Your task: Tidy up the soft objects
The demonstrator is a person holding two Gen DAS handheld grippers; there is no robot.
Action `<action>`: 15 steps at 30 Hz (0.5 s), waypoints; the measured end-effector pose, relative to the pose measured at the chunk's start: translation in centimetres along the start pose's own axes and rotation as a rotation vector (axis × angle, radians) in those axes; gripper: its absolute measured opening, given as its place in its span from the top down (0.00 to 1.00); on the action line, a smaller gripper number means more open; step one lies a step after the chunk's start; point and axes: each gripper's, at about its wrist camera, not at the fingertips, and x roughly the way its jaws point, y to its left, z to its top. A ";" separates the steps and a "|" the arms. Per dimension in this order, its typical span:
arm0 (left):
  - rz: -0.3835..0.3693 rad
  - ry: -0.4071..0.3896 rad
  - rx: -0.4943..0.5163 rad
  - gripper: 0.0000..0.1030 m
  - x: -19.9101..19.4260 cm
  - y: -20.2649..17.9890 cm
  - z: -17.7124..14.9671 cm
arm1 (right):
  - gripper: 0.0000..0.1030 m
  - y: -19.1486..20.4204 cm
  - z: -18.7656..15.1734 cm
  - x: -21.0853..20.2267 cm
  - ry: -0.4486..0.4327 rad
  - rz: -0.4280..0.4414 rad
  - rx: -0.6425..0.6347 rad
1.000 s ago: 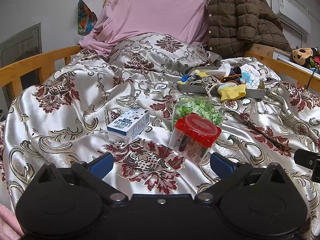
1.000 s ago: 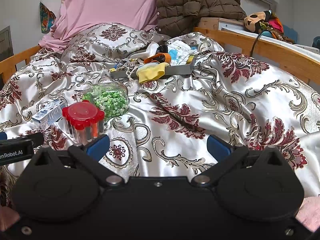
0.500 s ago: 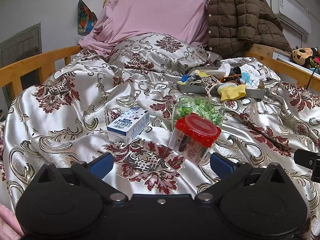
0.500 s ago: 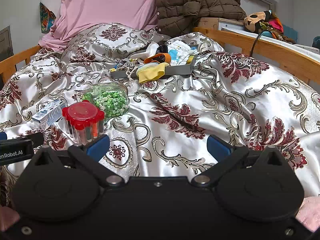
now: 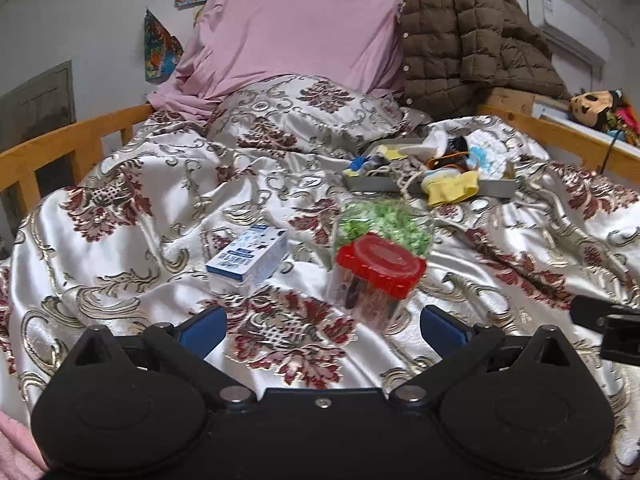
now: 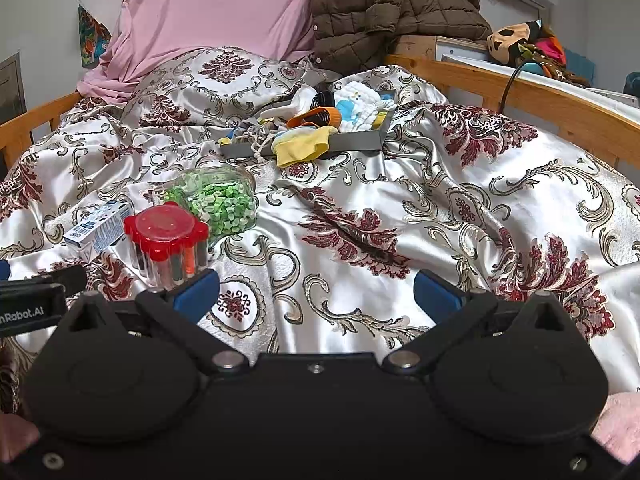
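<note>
A grey tray (image 5: 494, 189) (image 6: 352, 142) sits far back on the patterned bedspread, heaped with soft things: a yellow cloth (image 5: 452, 188) (image 6: 304, 146) drooping over its front rim, a white and blue cloth (image 6: 356, 106), an orange item (image 6: 316, 116). My left gripper (image 5: 322, 322) is open low over the bedspread, just short of a red-lidded jar (image 5: 378, 276) (image 6: 168, 240). My right gripper (image 6: 316, 286) is also open, empty, with the jar at its left finger. Each gripper shows at the edge of the other's view.
A clear jar of green pieces (image 5: 384, 224) (image 6: 220, 204) lies behind the red-lidded one. A blue and white carton (image 5: 248, 260) (image 6: 98, 228) lies to their left. Wooden bed rails (image 5: 60, 148) (image 6: 532, 92) run along both sides; a pink pillow (image 5: 296, 24) and brown jacket (image 6: 384, 8) lean at the head.
</note>
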 end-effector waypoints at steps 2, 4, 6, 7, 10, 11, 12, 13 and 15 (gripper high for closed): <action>-0.008 -0.004 -0.001 0.01 -0.1 0.0 0.0 | 0.01 0.0 0.0 0.0 0.000 0.000 -0.001; -0.006 -0.003 0.000 0.01 -0.1 -0.1 0.0 | 0.01 0.0 0.0 0.0 0.000 0.001 -0.001; -0.007 0.001 -0.004 0.01 -0.1 -0.1 0.0 | 0.01 0.0 0.0 0.0 0.001 -0.001 -0.001; -0.011 0.002 -0.006 0.01 -0.1 -0.1 0.0 | 0.01 0.0 -0.1 0.0 0.001 -0.002 -0.001; -0.012 -0.001 -0.008 0.01 -0.2 0.0 0.0 | 0.01 0.0 -0.1 0.0 0.001 -0.002 0.000; -0.013 0.000 -0.007 0.01 -0.2 0.0 0.0 | 0.01 0.0 -0.1 0.0 0.001 -0.002 0.000; -0.016 0.000 -0.006 0.01 -0.2 0.0 0.0 | 0.01 0.0 0.0 0.0 0.001 -0.001 -0.001; -0.020 0.001 -0.006 0.01 -0.3 -0.1 0.1 | 0.01 0.0 -0.1 0.0 0.002 -0.001 -0.001; -0.023 0.003 -0.005 0.01 -0.3 -0.1 0.1 | 0.01 0.0 0.0 0.0 0.001 -0.001 -0.001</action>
